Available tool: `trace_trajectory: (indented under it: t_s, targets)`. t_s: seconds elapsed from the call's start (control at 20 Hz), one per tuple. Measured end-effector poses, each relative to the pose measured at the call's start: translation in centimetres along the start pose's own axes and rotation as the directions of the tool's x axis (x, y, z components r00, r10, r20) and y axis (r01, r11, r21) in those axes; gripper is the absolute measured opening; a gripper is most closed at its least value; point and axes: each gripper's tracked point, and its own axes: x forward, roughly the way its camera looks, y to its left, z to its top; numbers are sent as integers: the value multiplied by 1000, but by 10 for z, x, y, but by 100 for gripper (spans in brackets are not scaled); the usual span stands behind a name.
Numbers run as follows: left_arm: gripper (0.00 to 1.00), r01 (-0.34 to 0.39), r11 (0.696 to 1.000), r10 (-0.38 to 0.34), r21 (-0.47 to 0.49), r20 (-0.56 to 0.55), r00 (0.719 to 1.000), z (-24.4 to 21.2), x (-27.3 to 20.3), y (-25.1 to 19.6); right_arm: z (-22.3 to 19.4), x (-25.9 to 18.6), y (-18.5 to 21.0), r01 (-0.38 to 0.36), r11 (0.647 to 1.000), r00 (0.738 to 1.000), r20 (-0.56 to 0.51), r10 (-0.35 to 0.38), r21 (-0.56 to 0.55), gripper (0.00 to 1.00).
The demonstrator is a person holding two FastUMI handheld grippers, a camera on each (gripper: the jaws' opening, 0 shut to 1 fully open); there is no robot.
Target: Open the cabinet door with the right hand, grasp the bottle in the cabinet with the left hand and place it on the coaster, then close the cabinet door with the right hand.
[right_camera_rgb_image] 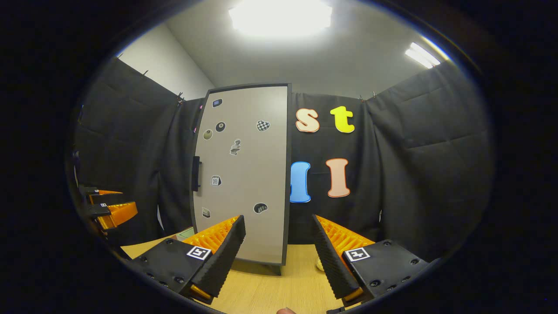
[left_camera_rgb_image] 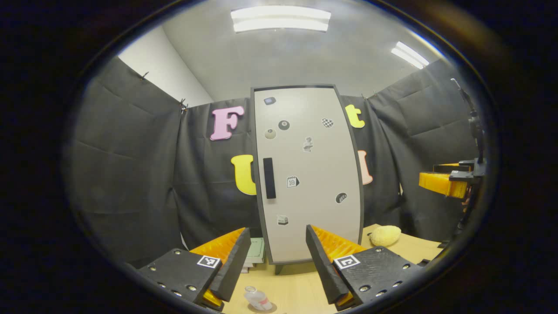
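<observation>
Left tongs (left_camera_rgb_image: 273, 257) spread above bottle (left_camera_rgb_image: 257, 299) on bench (left_camera_rgb_image: 301, 283); right tongs (right_camera_rgb_image: 278, 250) spread, empty; cabinet door (left_camera_rgb_image: 307, 174) shut.

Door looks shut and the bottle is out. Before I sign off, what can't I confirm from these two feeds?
- Cabinet interior: hidden behind its closed door, both views.
- Bottle: left gripper view, cut off at the bottom edge; whether it stands upright is unclear.
- Coaster: only a sliver under the bottle; centring unreadable.
- Yellow object on the table: too small to identify.

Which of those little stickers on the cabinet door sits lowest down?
The small box-like sticker near the bottom of the cabinet door, below the handle; all others sit higher.
</observation>
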Motion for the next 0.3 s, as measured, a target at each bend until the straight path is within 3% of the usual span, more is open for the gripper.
trace_trajectory:
  t_s: [0.3]
  targets:
    - [79, 15, 1000, -15, -10, 1, 1000, 0, 7, -1, -3, 0, -5, 31, 1000, 999, -14, -31, 0, 96]
